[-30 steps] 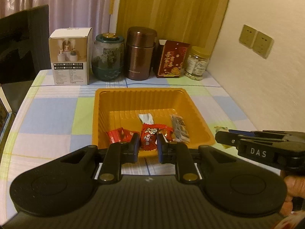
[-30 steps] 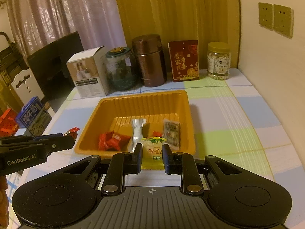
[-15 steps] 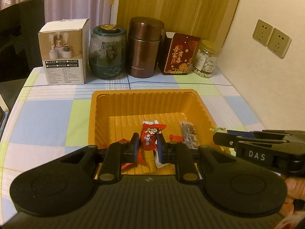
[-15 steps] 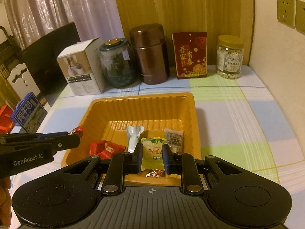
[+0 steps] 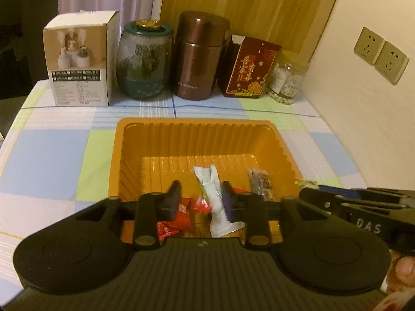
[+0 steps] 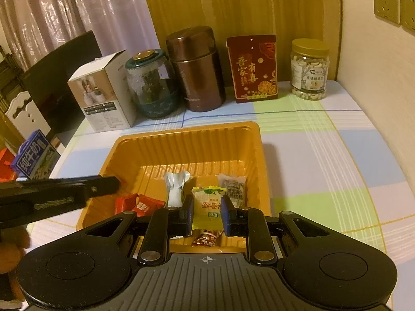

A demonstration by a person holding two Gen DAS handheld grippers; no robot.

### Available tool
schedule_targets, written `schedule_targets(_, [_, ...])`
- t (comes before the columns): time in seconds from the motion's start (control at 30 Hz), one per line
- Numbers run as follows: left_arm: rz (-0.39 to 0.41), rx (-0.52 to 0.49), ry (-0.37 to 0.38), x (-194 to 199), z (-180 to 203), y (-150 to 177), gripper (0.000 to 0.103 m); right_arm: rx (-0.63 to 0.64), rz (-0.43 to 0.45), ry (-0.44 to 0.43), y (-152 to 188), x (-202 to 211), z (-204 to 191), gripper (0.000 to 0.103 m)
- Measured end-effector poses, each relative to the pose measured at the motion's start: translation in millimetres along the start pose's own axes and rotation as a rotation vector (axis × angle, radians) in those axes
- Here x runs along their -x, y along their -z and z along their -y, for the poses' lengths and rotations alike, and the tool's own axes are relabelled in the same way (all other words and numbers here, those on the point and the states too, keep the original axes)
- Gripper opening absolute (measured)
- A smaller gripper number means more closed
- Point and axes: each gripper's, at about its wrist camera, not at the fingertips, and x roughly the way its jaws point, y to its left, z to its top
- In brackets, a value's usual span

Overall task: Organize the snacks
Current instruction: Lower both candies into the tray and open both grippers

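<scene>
Grippers hover over the orange tray (image 6: 255,140): right gripper (image 6: 206,212) pinches a yellow candy packet (image 6: 207,203); left gripper (image 5: 199,198), jaws just opening, has released the red candy (image 5: 201,203).

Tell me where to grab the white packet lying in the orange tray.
Probably pinch the white packet across its narrow middle, coming from above. It lies flat and lengthwise in the orange tray, so jaws astride its long edges span the short width; red candies crowd its left side.
</scene>
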Motion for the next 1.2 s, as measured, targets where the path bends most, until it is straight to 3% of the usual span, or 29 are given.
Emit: schedule_targets(1.2, [-0.005,-0.038,-0.069,9,-17,9,0.032,-0.015,0.006,-0.025,-16,-14,-10,0.023])
